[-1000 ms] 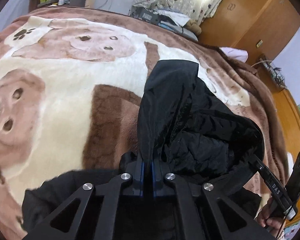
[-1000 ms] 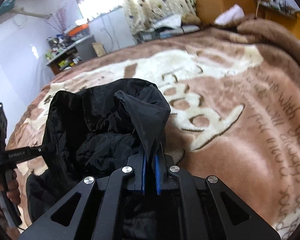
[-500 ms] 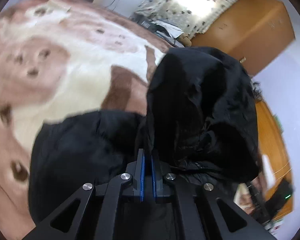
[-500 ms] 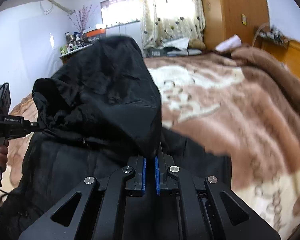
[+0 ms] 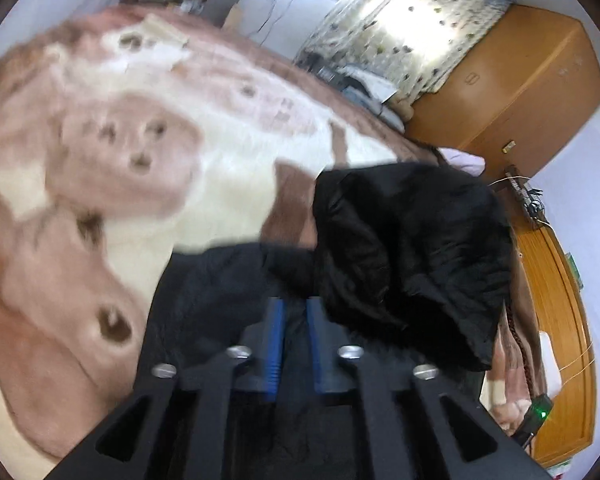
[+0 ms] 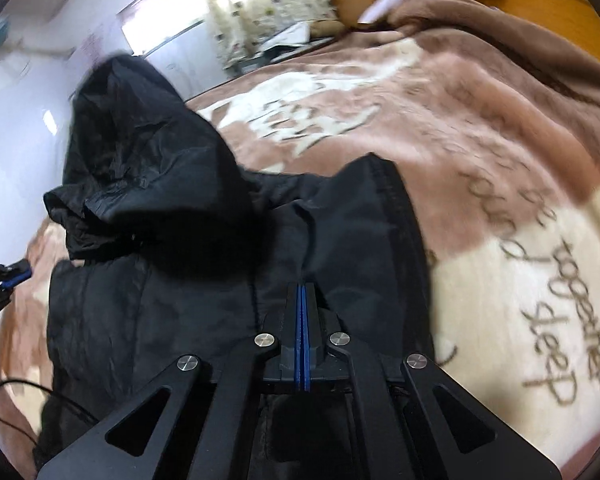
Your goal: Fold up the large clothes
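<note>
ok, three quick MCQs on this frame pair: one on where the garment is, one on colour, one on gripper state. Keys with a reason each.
1. Where does the jacket lie?
A. on the patterned blanket on the bed
B. on a wooden floor
C. hanging on the wardrobe door

2. What colour is the jacket?
A. red
B. black
C. white

3. How do the two grippers stand?
A. both wide open
B. left gripper parted with no cloth pinched, right gripper shut
C. left shut, right parted

Key:
1 A, both views show the garment spread over the brown and cream blanket.
2 B, the fabric is black all over in both views.
3 B, the left jaws have just been opening and show a gap with nothing between them; the right blue pads meet, and whether they pinch cloth cannot be told.
</note>
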A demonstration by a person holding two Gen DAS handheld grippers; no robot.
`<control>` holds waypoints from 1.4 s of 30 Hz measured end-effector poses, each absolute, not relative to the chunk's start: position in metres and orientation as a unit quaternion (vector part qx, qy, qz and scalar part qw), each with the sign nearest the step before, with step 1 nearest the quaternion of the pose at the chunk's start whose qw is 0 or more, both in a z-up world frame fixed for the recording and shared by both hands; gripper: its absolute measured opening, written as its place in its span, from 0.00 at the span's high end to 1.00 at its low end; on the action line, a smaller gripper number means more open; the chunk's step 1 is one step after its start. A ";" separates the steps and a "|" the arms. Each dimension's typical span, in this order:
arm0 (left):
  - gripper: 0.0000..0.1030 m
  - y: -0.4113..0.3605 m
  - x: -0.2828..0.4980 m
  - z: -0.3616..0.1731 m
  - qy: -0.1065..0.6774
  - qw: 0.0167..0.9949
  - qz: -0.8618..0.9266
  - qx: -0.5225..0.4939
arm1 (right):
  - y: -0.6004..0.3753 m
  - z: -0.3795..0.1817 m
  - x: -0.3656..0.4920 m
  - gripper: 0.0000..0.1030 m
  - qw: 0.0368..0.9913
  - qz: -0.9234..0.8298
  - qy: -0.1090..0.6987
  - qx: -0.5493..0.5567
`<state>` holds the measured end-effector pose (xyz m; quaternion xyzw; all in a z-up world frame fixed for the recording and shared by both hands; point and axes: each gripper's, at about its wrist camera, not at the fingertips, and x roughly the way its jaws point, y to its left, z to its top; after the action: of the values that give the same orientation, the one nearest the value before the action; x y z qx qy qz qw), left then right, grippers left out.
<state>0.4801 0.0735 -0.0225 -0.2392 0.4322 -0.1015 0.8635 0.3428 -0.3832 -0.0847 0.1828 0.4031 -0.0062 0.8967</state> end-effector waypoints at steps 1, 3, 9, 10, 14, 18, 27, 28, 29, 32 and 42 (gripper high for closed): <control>0.53 0.070 0.485 -0.013 0.421 0.869 -0.107 -0.236 | -0.388 -0.078 0.341 1.00 0.899 -0.009 0.391 0.196; 0.42 0.065 0.492 -0.001 0.401 0.875 -0.128 -0.239 | -0.392 -0.059 0.340 1.00 0.912 -0.012 0.358 0.200; 0.42 0.032 0.529 -0.007 0.443 0.861 -0.139 -0.210 | -0.377 -0.017 0.391 0.81 0.925 0.019 0.355 0.131; 0.40 0.028 0.536 -0.010 0.450 0.858 -0.141 -0.203 | -0.376 -0.012 0.402 0.80 0.926 0.019 0.356 0.124; 0.26 0.019 0.562 -0.021 0.466 0.855 -0.133 -0.186 | -0.378 -0.002 0.434 0.48 0.923 0.038 0.358 0.137; 0.26 0.009 0.594 -0.034 0.478 0.851 -0.123 -0.181 | -0.387 -0.007 0.482 0.41 0.911 0.032 0.375 0.169; 0.26 -0.014 0.667 -0.073 0.520 0.826 -0.125 -0.178 | -0.397 -0.068 0.566 0.41 0.830 0.052 0.470 0.296; 0.27 -0.018 0.671 -0.079 0.529 0.821 -0.126 -0.175 | -0.391 -0.073 0.568 0.41 0.827 0.058 0.477 0.291; 0.28 -0.022 0.673 -0.084 0.533 0.817 -0.129 -0.176 | -0.387 -0.076 0.568 0.42 0.829 0.054 0.480 0.282; 0.69 -0.032 0.668 -0.086 0.529 0.821 -0.134 -0.170 | -0.382 -0.076 0.560 0.74 0.839 0.054 0.477 0.257; 0.93 -0.007 0.600 -0.037 0.478 0.845 -0.161 -0.180 | -0.363 -0.016 0.489 0.85 0.894 0.093 0.397 0.187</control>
<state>0.5997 -0.0067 -0.0373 -0.1798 0.4779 -0.1607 0.8447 0.4895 -0.3628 -0.0163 0.1870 0.3966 0.0927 0.8939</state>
